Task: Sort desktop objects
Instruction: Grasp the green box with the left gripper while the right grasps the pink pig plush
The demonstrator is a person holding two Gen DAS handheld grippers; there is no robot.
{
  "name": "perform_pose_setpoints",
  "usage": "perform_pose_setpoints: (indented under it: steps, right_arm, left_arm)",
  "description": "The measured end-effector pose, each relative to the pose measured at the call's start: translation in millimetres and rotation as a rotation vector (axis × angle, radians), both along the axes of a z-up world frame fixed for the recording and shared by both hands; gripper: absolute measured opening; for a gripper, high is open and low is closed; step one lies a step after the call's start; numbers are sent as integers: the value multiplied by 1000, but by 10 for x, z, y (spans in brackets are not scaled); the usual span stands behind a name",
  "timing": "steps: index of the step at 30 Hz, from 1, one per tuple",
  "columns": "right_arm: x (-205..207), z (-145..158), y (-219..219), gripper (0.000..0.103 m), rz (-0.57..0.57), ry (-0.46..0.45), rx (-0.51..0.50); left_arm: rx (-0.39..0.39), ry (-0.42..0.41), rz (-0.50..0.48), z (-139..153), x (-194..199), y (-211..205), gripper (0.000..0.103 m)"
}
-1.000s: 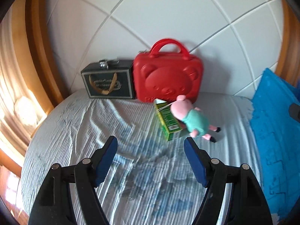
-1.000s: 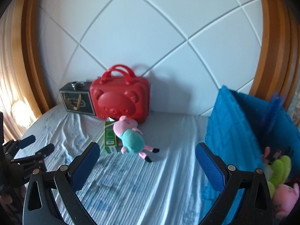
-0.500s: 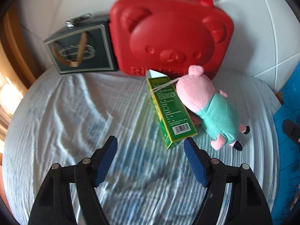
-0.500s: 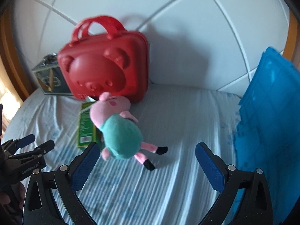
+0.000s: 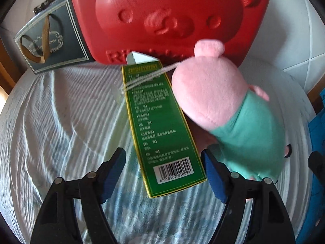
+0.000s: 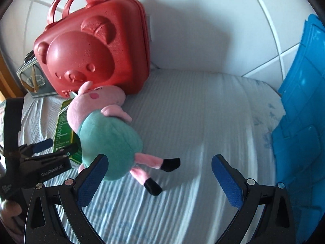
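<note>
A green carton [image 5: 160, 126] with a barcode lies on the white striped sheet [image 5: 61, 122], its far end against a red bear-faced case [image 5: 172, 20]. A pink plush pig in a teal dress [image 5: 223, 109] leans on the carton's right side. My left gripper [image 5: 163, 172] points down at the carton. Its jaws are opening, and the carton's near end sits between the blue pads [image 5: 113, 170] untouched. My right gripper [image 6: 160, 181] is open wide over the pig's [image 6: 107, 130] legs, its left pad close to the teal body. My left gripper [image 6: 56, 146] also shows in the right wrist view.
A dark gift box [image 5: 50, 38] with a ribbon stands left of the red case [image 6: 91, 50]. A blue basket [image 6: 300, 122] rises at the right edge. Behind everything is a white padded wall [image 6: 203, 30]. Bare sheet [image 6: 203, 111] lies between pig and basket.
Both grippers have come down and closer to the carton and the pig, which now fill the views. The carton's near end has come between the left pads.
</note>
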State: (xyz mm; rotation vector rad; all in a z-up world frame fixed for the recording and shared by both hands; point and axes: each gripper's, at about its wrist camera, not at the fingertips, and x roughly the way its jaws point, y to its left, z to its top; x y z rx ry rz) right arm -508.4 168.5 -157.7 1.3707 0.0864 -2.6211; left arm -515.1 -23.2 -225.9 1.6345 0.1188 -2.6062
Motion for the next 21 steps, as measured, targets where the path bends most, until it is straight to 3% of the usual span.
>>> perform_pose_setpoints:
  steps: [3,6,15,21]
  right_arm:
    - [-25,-74,-42,103,6,-13,-10]
    - [-38,-139,-160,103,51,-36,-1]
    - [-183,-327,-711,103,164,-81,14]
    - [-317,-503,-981,103,192,-137,70]
  left_arm:
    - [-24,-33,17,-136,-61,-24,76]
    - [16,-2,23,-112,16,-117,55]
    - [-41,18,72,-47,418,-544,53]
    - [-30,19,96,-78,363,-714,53]
